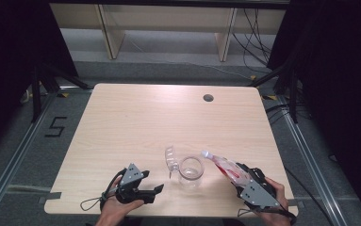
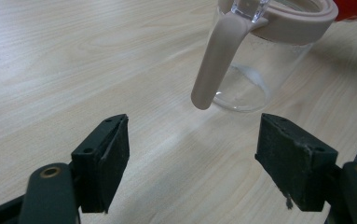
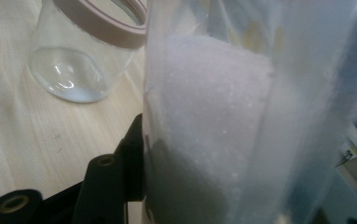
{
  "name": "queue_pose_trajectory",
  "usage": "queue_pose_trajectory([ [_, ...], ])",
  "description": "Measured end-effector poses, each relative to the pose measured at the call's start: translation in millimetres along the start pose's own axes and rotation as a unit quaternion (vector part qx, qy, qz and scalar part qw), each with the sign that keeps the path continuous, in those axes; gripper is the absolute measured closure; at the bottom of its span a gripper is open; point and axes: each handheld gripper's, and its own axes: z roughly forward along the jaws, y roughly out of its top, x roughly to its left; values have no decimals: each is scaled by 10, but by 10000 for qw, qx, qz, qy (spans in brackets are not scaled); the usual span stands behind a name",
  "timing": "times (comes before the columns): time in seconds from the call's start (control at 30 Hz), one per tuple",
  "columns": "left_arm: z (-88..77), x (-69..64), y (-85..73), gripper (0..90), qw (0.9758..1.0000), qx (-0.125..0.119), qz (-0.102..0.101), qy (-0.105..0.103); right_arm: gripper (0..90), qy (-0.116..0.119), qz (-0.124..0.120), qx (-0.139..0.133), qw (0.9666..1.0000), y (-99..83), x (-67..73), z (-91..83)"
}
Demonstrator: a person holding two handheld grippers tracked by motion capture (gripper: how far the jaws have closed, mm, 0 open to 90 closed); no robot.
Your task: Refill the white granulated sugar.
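Left gripper (image 1: 158,189) held low at the near table edge, jaws spread and empty, right gripper (image 1: 238,181) clamped on a tilted plastic bottle (image 1: 225,167), its capped neck angled toward the glass jug (image 1: 190,172) standing mid-table, wooden table (image 1: 135,117) stretching beyond.

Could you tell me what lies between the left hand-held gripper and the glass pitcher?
Only bare tabletop. In the left gripper view the left hand-held gripper stands open, short of the glass pitcher, with only light wood between its jaws and the handle.

Both black tongs (image 1: 157,188) (image 1: 234,179) carry grey three-cornered plates with screws and trailing black cables.
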Motion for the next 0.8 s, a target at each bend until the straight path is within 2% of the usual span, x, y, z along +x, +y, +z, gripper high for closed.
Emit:
queue_pose_trajectory([
  [0.03,-1,0,0,252,10000,5,2,2,501,-55,-163,50,9998,5,-8,7],
  [0.07,0,3,0,252,10000,-2,3,-21,501,-89,-139,71,9998,11,1,4],
  [0.1,0,2,-1,252,10000,-5,-3,-18,501,-107,-266,57,9996,16,-9,13],
  [0.17,-1,2,-1,252,10000,-5,-4,-18,501,-166,-248,89,9995,22,-4,12],
  [0.2,-1,1,-1,252,10000,-8,-8,-17,501,-162,-337,81,9993,25,-11,24],
  [0.23,-1,1,-1,252,10000,-8,-5,-16,501,-123,-318,132,9993,26,-6,29],
  [0.27,-1,2,-1,252,10000,-6,-3,-14,501,-221,-464,117,9986,30,-15,33],
  [0.3,-2,1,-1,252,10000,-7,-5,-12,501,-166,-375,179,9990,28,3,36],
  [0.37,-3,-1,-2,252,10000,-9,-22,-8,501,-295,-649,171,9973,37,-13,39],
  [0.4,-2,0,-2,252,10000,-9,-21,-7,502,-318,-626,197,9973,38,-6,37],
  [0.43,-2,2,-2,252,10000,-7,-6,-9,502,-332,-721,207,9966,42,-11,41],
  [0.47,-3,0,-3,252,10000,-8,-24,-5,502,-391,-928,210,9947,51,-24,42],
  [0.5,-3,0,-3,252,10000,-10,-22,-5,502,-407,-880,254,9950,51,-8,44],
  [0.53,-4,-1,-3,252,10000,-12,-24,-5,502,-441,-1030,263,9934,60,-18,45],
  [0.57,-4,-1,-4,251,10000,-12,-29,-2,503,-469,-963,296,9938,59,-11,41],
  [0.63,-4,0,-4,252,10000,-12,-28,-3,503,-515,-1178,310,9912,71,-29,46],
  [0.67,-4,0,-4,252,10000,-9,-24,-4,503,-571,-1146,325,9912,70,-14,43],
  [0.73,-3,-1,-4,252,10000,-11,-30,-3,504,-599,-1382,349,9880,85,-20,36],
  [0.77,-4,-2,-4,252,10000,-13,-32,-3,504,-548,-1216,407,9902,77,-1,28],
  [0.8,-3,-2,-5,252,10000,-19,-35,-8,504,-555,-1221,415,9901,77,0,28],
])
